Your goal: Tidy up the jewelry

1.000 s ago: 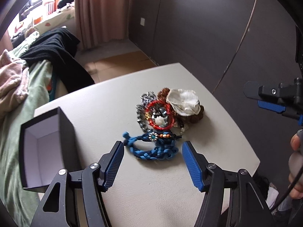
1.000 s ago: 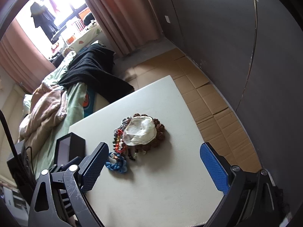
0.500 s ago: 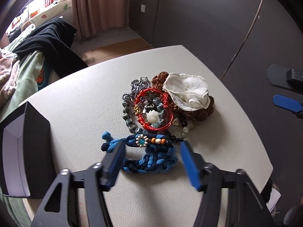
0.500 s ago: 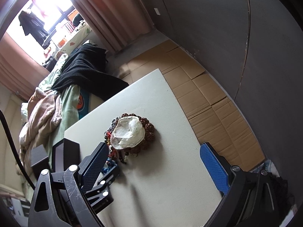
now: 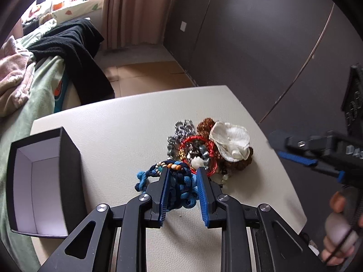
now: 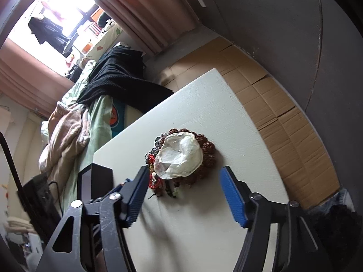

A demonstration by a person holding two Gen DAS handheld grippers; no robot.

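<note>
Since a second ago both my tongs have narrowed: left gripper (image 5: 181, 181) is closing with the blue bracelet (image 5: 179, 184) between its pads, which look like they're just squeezing it, right beside the jewelry pile (image 5: 204, 149) mid-table (image 5: 127, 117). Right gripper (image 6: 183, 192) is closing too, nothing pinched yet, hovering by the white shell (image 6: 179, 158). So I'm at the pickup step. Next I reckon: lift clear without dragging beads, then over to the box (image 5: 40, 176) at the left edge.
</note>
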